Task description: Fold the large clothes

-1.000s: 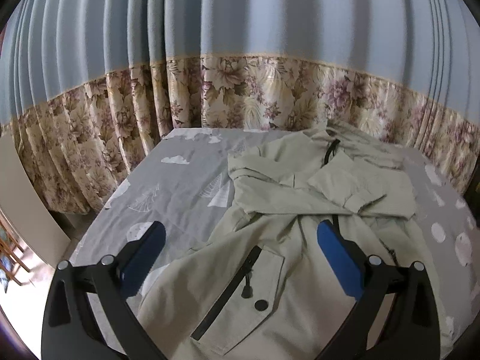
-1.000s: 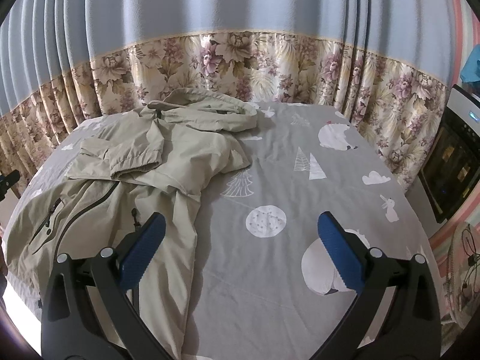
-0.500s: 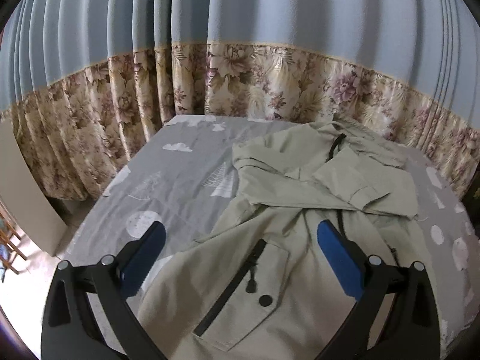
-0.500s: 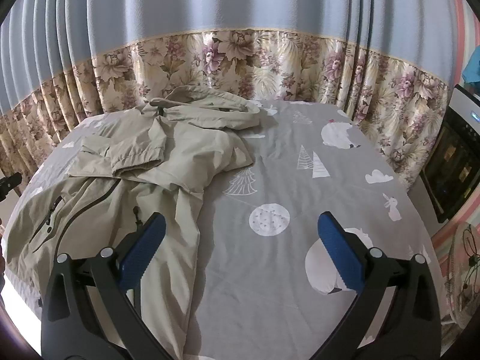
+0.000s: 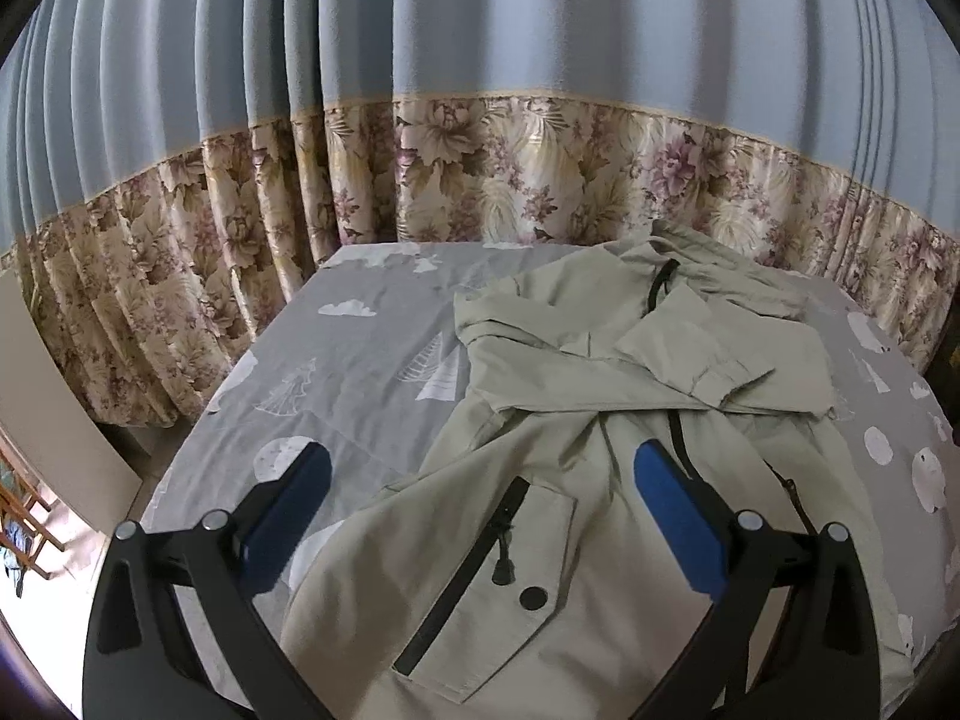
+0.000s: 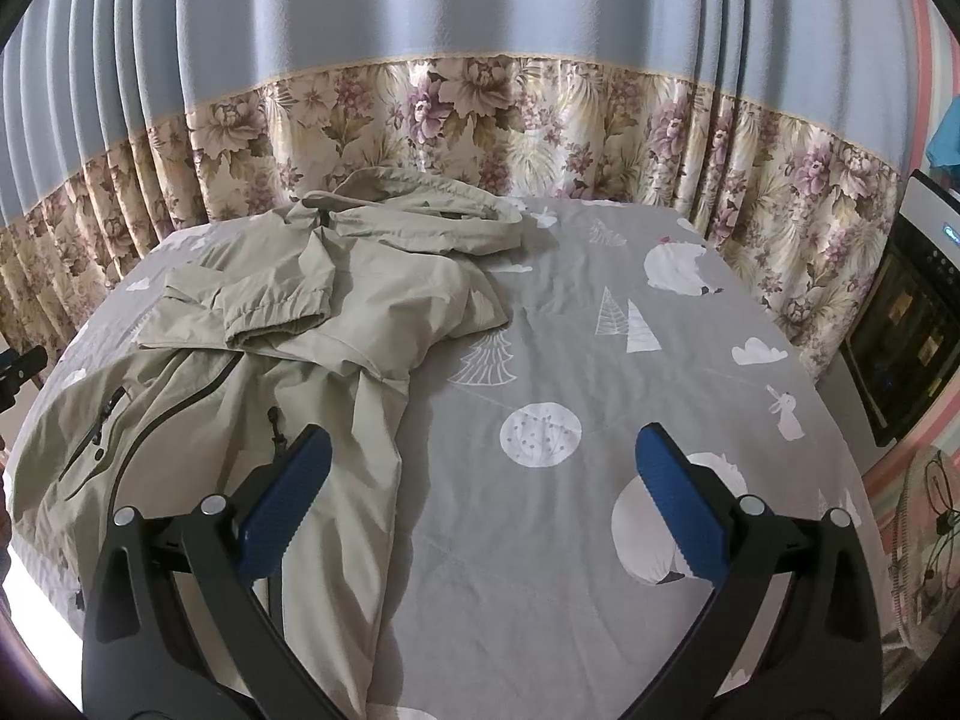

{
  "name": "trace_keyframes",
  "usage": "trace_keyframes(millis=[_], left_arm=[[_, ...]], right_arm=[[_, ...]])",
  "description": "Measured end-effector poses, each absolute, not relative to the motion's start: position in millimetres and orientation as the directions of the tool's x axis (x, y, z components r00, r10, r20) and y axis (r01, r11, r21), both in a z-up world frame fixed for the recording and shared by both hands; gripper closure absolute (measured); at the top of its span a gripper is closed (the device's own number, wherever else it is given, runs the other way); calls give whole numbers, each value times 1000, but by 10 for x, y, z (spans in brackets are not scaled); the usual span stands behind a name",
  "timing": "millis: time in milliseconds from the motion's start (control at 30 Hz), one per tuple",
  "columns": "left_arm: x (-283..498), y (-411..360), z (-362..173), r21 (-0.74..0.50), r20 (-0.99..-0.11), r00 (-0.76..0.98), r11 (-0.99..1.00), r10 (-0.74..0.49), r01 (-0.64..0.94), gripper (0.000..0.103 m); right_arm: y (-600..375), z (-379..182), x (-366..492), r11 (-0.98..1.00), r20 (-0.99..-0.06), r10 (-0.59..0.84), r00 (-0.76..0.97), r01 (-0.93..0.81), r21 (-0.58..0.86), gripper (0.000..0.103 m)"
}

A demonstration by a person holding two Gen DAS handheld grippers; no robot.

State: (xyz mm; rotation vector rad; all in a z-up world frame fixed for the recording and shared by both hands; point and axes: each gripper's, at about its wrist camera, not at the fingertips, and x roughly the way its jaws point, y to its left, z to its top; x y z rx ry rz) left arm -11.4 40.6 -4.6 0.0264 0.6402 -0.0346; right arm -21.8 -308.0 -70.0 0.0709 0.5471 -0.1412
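1. Left tool (image 5: 480,492): jaws spread wide, nothing between the blue pads (image 5: 675,516). It hovers above the lower front of the jacket (image 5: 540,540), over the zipped chest pocket (image 5: 480,576).

2. Right tool (image 6: 480,486): likewise fully apart and empty. It hangs above bare bed sheet (image 6: 600,540), with the jacket's near edge under its left finger.

3. Task item: a beige hooded jacket (image 6: 252,360), lying on the left half of the bed as seen from the right tool. Both sleeves appear folded in across the chest, one cuff (image 6: 276,315) resting on top. The hood (image 6: 414,210) is bunched toward the curtain (image 6: 540,120). The lower body is spread but creased, and its hem at the near edge of the bed falls outside both views.

4. Stage, in my judgement: sleeves are in; the body still needs folding over. Neither tool has contact with the cloth.

5. Risks noted:
   - The fabric looks thin and slippery; a pinch on one layer only would probably drag the top panel and leave the rest behind.
   - Lifting the lower part sharply could dislodge the loose sleeves and undo the fold.
   - The zip pull and cord (image 5: 503,564) could catch in a pad if the left tool closes over the pocket.
   - The right tool is off the garment; uneven starts would skew the fold line.
   - The bunched hood may leave a bulky end.
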Motion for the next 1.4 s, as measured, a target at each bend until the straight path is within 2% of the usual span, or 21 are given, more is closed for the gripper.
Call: trace_keyframes(millis=[1400], left_arm=[[-92,299,-113,29,-609,792,998,-32,63,2]], right_arm=[[-3087,-826,-151,989,-525,-113,844,148,26,3]])
